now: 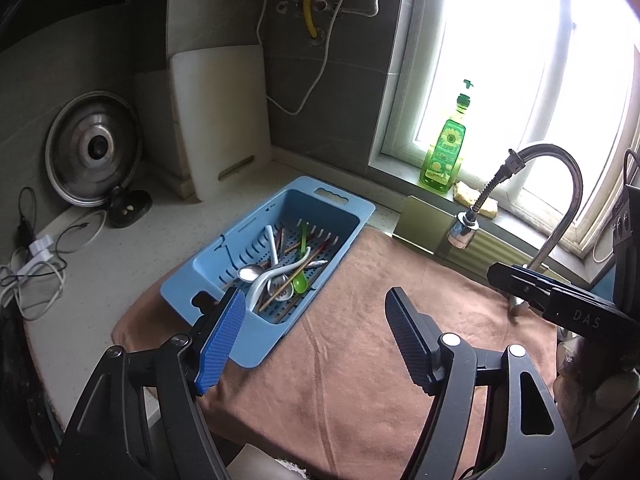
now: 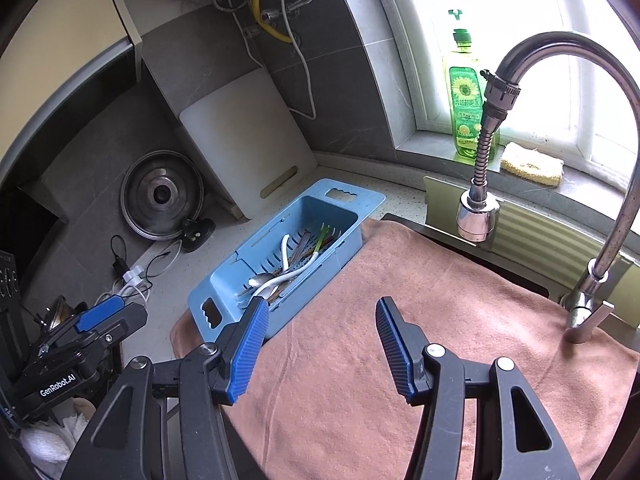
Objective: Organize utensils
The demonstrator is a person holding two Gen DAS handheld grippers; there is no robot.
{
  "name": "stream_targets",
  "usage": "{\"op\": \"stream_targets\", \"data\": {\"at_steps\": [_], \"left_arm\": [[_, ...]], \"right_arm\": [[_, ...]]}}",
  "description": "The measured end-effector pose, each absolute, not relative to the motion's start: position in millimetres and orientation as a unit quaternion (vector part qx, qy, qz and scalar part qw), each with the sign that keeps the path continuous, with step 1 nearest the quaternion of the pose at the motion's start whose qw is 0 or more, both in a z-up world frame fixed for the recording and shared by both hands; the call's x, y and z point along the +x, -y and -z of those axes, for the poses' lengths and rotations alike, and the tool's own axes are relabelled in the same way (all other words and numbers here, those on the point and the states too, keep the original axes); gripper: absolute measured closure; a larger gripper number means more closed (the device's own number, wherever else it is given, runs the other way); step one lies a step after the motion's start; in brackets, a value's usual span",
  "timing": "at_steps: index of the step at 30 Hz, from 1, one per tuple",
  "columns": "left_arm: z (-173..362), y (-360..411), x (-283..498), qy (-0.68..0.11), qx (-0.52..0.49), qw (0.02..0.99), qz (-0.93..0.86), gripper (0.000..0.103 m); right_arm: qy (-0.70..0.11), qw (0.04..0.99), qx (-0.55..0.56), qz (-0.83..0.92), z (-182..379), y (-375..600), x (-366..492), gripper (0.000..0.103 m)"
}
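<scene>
We hold both tongs wide open and empty above the salmon-coloured towel that is spread over the surface by the sink. The left tongs sit low in their own view, and the right tongs likewise in theirs; neither touches anything.

The utensils lie in a jumbled heap inside the blue slotted drain basket, which rests at about eleven o'clock from either pair of tongs, its near end overlapping the towel's edge. In the heap we make out a white ladle-style spoon, a metal spoon, a small green plastic spoon and several chopsticks crossing one another at angles. The towel itself is bare.

We judge that this scene fits two stages: utensils waiting to be lifted out and sorted on the towel, or utensils already gathered into the basket. The crossed, mixed heap leans us toward the former, though we cannot settle it.

Any grasp in that pile calls for a narrow approach from above, singling out one handle clear of its neighbours.
</scene>
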State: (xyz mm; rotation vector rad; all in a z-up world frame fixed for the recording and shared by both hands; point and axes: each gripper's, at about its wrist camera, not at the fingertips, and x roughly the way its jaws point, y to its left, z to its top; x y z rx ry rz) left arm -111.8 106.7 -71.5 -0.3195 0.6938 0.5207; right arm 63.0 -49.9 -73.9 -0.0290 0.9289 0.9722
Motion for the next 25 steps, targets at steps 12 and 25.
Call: {"op": "stream_targets", "data": {"at_steps": [12,25], "left_arm": [[72.8,-108.4,-104.0,-0.339,-0.152,0.891,-0.262,0.030],[70.7,-101.5,-97.4,-0.322,-0.123,0.900,-0.268,0.030]], "right_arm": [[-0.436,0.785,-0.011,-0.440,79.1,54.2,71.7,0.051],[-0.444,0.783,-0.009,-0.436,85.5,53.5,76.8,0.051]]}}
